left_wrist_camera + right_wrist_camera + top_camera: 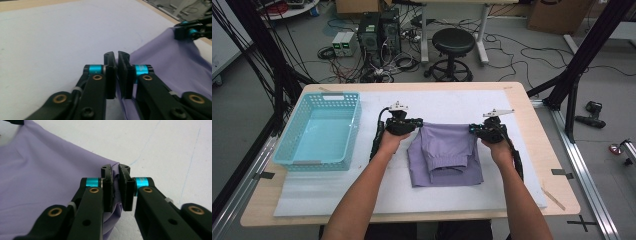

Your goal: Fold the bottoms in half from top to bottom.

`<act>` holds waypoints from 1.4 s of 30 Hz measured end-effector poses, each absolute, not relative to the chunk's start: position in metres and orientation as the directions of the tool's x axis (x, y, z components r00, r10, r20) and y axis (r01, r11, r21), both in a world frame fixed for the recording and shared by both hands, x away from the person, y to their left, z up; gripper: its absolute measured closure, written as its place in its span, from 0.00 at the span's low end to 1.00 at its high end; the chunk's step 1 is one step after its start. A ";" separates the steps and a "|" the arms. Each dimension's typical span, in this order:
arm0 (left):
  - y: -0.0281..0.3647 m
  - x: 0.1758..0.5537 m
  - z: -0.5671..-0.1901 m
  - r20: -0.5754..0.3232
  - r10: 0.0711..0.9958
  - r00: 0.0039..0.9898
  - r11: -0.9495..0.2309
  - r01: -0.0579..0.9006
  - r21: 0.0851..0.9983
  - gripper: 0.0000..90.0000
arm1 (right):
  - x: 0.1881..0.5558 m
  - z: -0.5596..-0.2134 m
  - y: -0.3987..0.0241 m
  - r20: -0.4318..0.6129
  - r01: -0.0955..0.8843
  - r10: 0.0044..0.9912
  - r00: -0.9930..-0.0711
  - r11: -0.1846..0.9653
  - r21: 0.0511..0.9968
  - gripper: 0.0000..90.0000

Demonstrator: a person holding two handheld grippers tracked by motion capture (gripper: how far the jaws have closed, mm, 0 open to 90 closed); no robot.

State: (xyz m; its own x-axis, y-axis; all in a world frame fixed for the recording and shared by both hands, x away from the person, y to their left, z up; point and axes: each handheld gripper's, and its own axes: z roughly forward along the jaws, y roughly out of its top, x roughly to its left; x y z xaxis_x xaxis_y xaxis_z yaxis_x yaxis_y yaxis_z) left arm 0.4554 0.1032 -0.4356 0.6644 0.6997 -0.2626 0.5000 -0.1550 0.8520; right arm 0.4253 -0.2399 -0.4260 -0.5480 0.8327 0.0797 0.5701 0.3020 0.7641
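Note:
A folded lavender garment (446, 156) lies on the white mat, its far edge stretched between my two grippers. My left gripper (416, 125) sits at the garment's far left corner. In the left gripper view its jaws (116, 57) stand a narrow slit apart, with the cloth's edge (160, 62) running along the right jaw and under the slit; no cloth is pinched between the pads. My right gripper (474, 129) is at the far right corner. In the right gripper view it (115, 169) is shut on a bunched fold of the garment (50, 170). The right gripper (188, 32) also shows far off in the left gripper view.
A turquoise plastic basket (332, 96) stands on the left of the table, beside the left hand. The white mat (492, 195) covers most of the wooden tabletop (557, 165). Beyond the table's far edge are a black stool (453, 45), computer boxes and cables on the floor.

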 end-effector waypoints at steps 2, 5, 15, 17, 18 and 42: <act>0.107 0.455 -0.436 -0.282 0.712 0.643 -0.142 0.525 0.839 0.74 | 0.427 -0.428 -0.242 0.095 0.583 0.838 -0.537 0.287 0.760 0.75; 0.113 0.446 -0.431 -0.290 0.715 0.637 -0.118 0.518 0.848 0.62 | 0.424 -0.424 -0.244 0.103 0.581 0.850 -0.516 0.260 0.771 0.55; 0.137 0.405 -0.423 -0.257 0.717 0.648 -0.062 0.427 0.902 0.50 | 0.388 -0.407 -0.212 0.073 0.475 0.747 -0.660 0.341 0.811 0.48; 0.139 0.403 -0.423 -0.258 0.715 0.649 -0.058 0.423 0.904 0.50 | 0.386 -0.410 -0.205 0.075 0.472 0.732 -0.678 0.355 0.807 0.48; 0.144 0.401 -0.422 -0.260 0.721 0.643 -0.049 0.421 0.906 0.50 | 0.384 -0.417 -0.193 0.090 0.478 0.696 -0.712 0.387 0.789 0.50; 0.152 0.378 -0.427 -0.292 0.683 0.669 -0.017 0.415 0.910 0.55 | 0.330 -0.444 -0.169 0.031 0.408 0.544 -0.839 0.589 0.698 0.61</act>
State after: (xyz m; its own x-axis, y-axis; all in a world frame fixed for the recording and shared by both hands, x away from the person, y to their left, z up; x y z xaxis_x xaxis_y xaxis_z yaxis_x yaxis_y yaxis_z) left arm 0.3775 0.1523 -0.4269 0.6692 0.6833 -0.2921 0.4148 -0.0173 0.9098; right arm 0.3296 -0.1692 -0.4444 -0.8385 0.5440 0.0311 0.4079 0.5887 0.6979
